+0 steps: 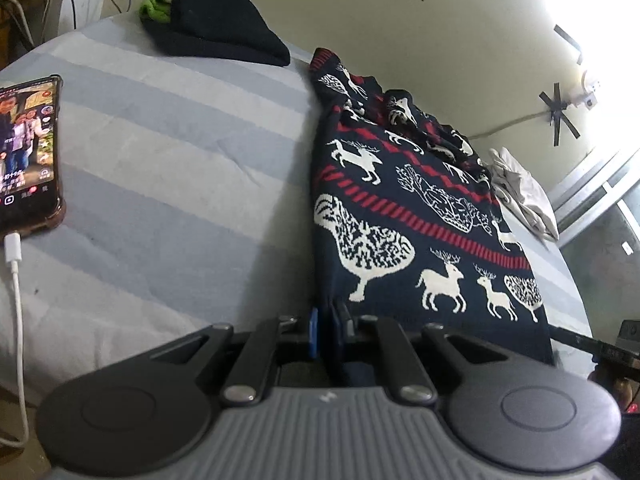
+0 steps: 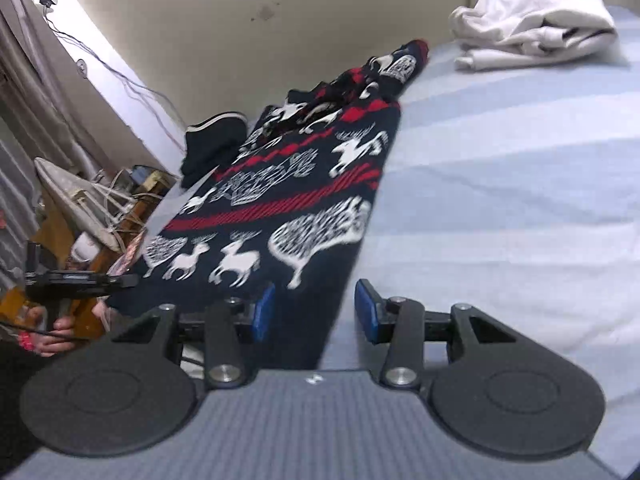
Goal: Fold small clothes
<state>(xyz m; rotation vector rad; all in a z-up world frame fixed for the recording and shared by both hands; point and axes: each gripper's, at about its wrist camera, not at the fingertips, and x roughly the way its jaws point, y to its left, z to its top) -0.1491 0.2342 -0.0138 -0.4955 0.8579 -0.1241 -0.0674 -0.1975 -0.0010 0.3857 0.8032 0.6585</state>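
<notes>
Sweater (image 1: pixel 400 220) on a striped bed (image 1: pixel 160 160) by a cream wall (image 1: pixel 440 20).
Left gripper (image 1: pixel 330 332) pinched its near hem; right gripper (image 2: pixel 316 310) stood half open around the hem corner, not pressing it. Phone (image 1: pixel 28 152), dark garment (image 1: pixel 216 20) and white clothes (image 2: pixel 532 24) lay around.

We see strong daylight burning out the upper right corner of the left wrist view, where the window (image 1: pixel 600 200) side washes to plain white. In the right wrist view the same glare runs as a bright band down the far left. The striped bed cover (image 1: pixel 160 140) is evenly lit, with soft shadows beside the patterned sweater (image 1: pixel 400 220). The phone screen (image 1: pixel 28 144) glows by itself. Both views bend hard at the edges, curving the bed. The right wrist view is smeared, perhaps by motion; the white clothes (image 2: pixel 536 24) look soft.
</notes>
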